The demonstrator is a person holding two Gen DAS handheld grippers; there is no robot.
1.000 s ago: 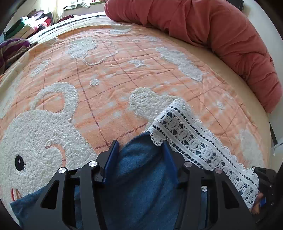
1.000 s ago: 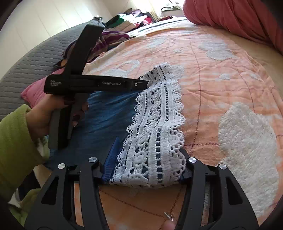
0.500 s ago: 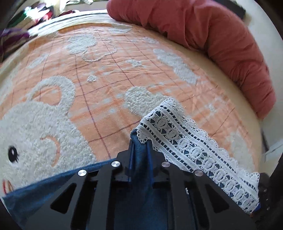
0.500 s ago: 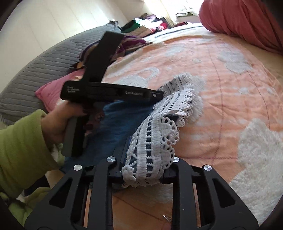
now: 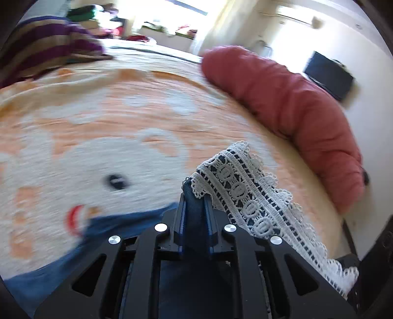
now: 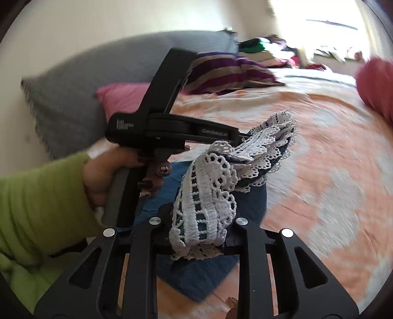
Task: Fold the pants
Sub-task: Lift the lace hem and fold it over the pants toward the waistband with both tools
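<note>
I see bright daylight blowing out the far window (image 5: 172, 14); motion blur smears the bedspread (image 5: 98, 137), and fisheye edges curve darkly.

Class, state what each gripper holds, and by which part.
Both grip the pants at the hem: left gripper on blue denim, right gripper on the white lace trim.

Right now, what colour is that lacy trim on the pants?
White lace trim over blue denim, clearest in the right wrist view.
</note>
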